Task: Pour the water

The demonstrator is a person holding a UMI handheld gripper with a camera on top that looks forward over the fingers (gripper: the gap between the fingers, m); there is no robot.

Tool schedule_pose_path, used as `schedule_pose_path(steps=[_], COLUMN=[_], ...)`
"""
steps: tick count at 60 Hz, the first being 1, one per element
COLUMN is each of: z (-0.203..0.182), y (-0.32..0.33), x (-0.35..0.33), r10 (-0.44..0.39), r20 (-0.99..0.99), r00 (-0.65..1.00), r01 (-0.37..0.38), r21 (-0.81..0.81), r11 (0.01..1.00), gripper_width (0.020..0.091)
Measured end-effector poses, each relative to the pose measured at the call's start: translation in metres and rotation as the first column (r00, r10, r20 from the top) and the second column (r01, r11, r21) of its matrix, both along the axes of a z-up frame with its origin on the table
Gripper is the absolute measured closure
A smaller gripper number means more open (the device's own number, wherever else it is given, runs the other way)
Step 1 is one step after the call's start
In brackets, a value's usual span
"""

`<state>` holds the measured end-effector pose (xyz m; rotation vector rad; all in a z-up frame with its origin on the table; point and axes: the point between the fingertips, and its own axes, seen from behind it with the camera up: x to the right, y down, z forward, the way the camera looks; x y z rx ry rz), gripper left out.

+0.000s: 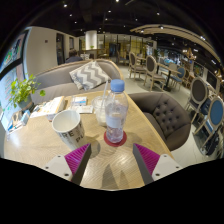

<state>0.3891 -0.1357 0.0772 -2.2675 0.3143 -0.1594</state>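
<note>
A clear plastic water bottle [116, 112] with a blue cap stands upright on a small red coaster [116, 139] on the round wooden table [45, 145]. To its left stands a white paper cup [69, 127], upright and apart from the bottle. My gripper [112, 160] is open, its two pink pads [148, 157] spread wide over the table top. The bottle stands just ahead of the fingers, slightly beyond their tips. Nothing is between the fingers.
A glass [100, 108] stands behind the bottle, with books or papers [52, 106] further left. A potted plant [22, 92] sits at the table's far left. A grey armchair [165, 115] is to the right, a sofa with a zigzag cushion [90, 74] beyond.
</note>
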Motion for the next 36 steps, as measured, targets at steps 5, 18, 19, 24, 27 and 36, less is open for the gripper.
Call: schedule_pose_path(steps=[5, 18, 19, 24, 27, 36], z=[0.022, 0.077, 0.083, 0.099, 0.107, 0.125], y=[-0.034, -0.099, -0.102, -0.117, -0.121, -0.132], x=[-0.015, -0.06, -0.063, -0.081, -0.089, -0.104], r10=[-0.014, -0.012, -0.011, -0.001, 0.006, 0.032], r20=[0.009, 0.061, 0.064, 0.066, 0.073, 0.115], r00=[1.0, 0.998, 0.998, 0.998, 0.997, 0.993], r01=[0.014, 0.014, 0.013, 0.002, -0.005, -0.033], r21=[-0.024, -0.029, -0.032, -0.025, -0.016, 0.004], r11=[1.0, 0.999, 0.999, 1.0, 1.0, 0.999], gripper_width=[0.0246, 0.0251, 0.0251, 0.0251, 0.025, 0.0253])
